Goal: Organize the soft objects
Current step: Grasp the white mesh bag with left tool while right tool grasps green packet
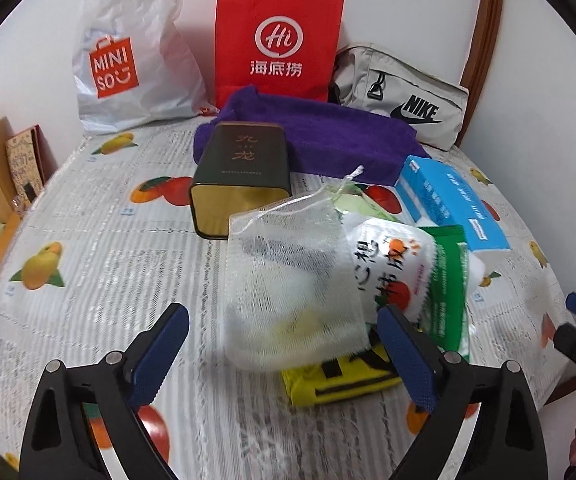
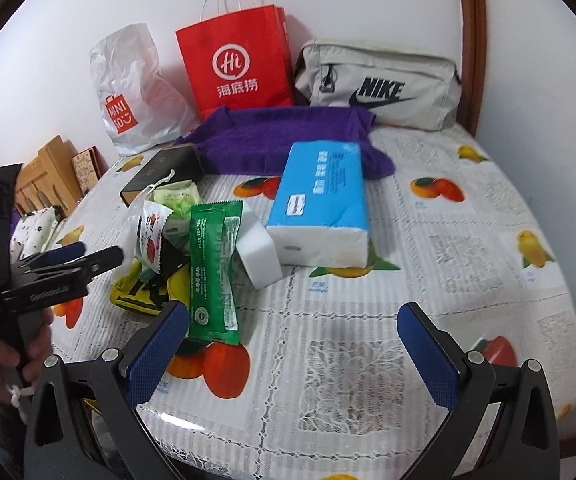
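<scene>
Purple towel [image 1: 308, 136], three bags, two spread grippers

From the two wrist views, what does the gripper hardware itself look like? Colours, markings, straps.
Both match: the left gripper and right gripper have black triangular-cutout frames with silver pivot bolts, and fingers faced with blue, dimpled rubber pads. Seen from the right wrist view, the left unit's black body carries white lettering, too blurred to read, plus a black strap and a pistol-style handle gripped by a bare hand.
</scene>
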The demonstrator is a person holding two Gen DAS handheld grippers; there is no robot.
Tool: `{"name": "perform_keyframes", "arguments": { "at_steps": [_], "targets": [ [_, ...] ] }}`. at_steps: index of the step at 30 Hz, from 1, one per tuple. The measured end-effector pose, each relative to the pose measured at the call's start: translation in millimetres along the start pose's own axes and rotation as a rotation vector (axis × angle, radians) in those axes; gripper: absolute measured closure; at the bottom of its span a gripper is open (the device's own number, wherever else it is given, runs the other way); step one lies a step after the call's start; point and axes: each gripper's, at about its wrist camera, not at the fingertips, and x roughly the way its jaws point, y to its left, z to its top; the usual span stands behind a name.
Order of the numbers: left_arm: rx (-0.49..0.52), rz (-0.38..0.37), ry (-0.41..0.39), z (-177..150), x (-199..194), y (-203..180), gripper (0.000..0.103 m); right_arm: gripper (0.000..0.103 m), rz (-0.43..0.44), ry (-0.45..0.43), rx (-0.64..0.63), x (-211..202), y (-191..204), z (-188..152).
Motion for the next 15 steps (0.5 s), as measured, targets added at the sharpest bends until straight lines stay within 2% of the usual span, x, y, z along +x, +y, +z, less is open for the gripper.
{"name": "perform_keyframes", "arguments": {
  "at_steps": [5,7,8,10,11,13,15],
  "targets": [
    [-0.016,-0.026,0.010,6.7,17.7,4.0,0.013,0.000,0.007,0.017,0.001,14.8,0.9,1.2],
    [-0.019,-0.034,0.012,8.2,21.7,5.3,0.031,0.000,0.016,0.028,0.002,22.6,2.9,1.2],
    [-0.020,-0.044,0.017,8.8,23.7,5.6,0.035,0.000,0.021,0.033,0.001,26.0,4.0,0.9],
    [-0.022,-0.065,0.024,9.3,25.4,8.3,0.053,0.000,0.033,0.042,-0.003,32.6,7.3,0.6],
    [-0.019,-0.069,0.023,9.5,25.4,9.5,0.058,0.000,0.038,0.044,-0.007,35.3,9.6,0.4],
    [-0.009,-0.064,0.019,9.1,23.7,11.2,0.075,0.001,0.048,0.042,-0.017,38.8,14.2,0.4],
    [-0.002,-0.068,0.016,8.3,21.3,13.0,0.086,0.002,0.056,0.032,-0.026,41.1,18.8,0.9]
  ]
}}
